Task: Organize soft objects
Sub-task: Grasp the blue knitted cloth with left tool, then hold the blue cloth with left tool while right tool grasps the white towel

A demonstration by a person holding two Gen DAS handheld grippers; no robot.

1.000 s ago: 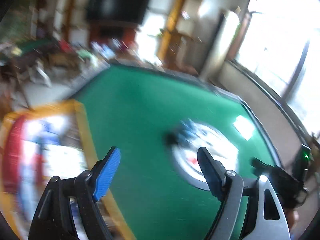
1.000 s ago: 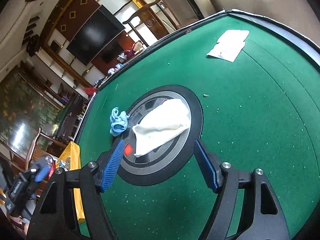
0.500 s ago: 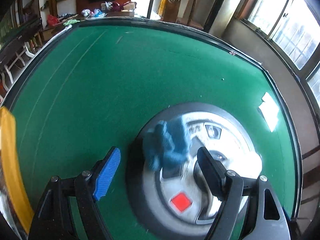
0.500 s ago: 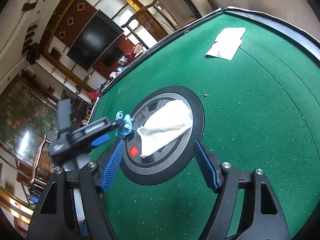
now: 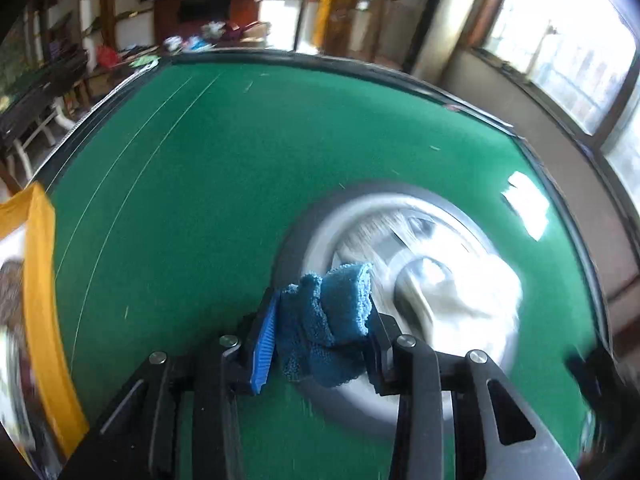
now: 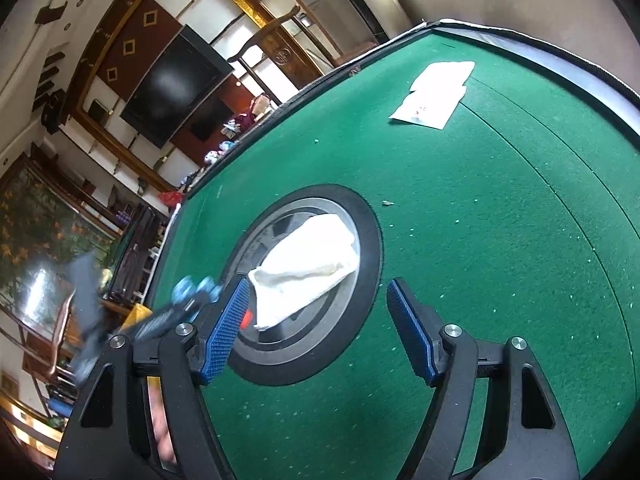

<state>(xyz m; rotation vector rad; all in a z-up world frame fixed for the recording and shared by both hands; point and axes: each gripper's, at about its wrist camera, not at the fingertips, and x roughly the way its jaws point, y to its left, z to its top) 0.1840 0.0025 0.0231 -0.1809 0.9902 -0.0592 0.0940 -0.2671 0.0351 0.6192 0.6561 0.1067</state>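
Left gripper (image 5: pixel 320 328): closed on blue cloth (image 5: pixel 328 320), bunched, soft, light; held mid-fold at 6 o'clock. White cloth (image 6: pixel 308 264): limp, laid on central disc (image 6: pixel 360 216); best pinched at an edge. Right gripper (image 6: pixel 316 328): wide open, nothing held.

Green felt bench (image 6: pixel 500 240), dark raised rim. Round grey-black panel (image 6: pixel 360 216) set in centre. White paper sheets (image 6: pixel 434 94) near far edge. Black television (image 6: pixel 172 84) on wall, wooden chair (image 6: pixel 272 46) beyond bench.
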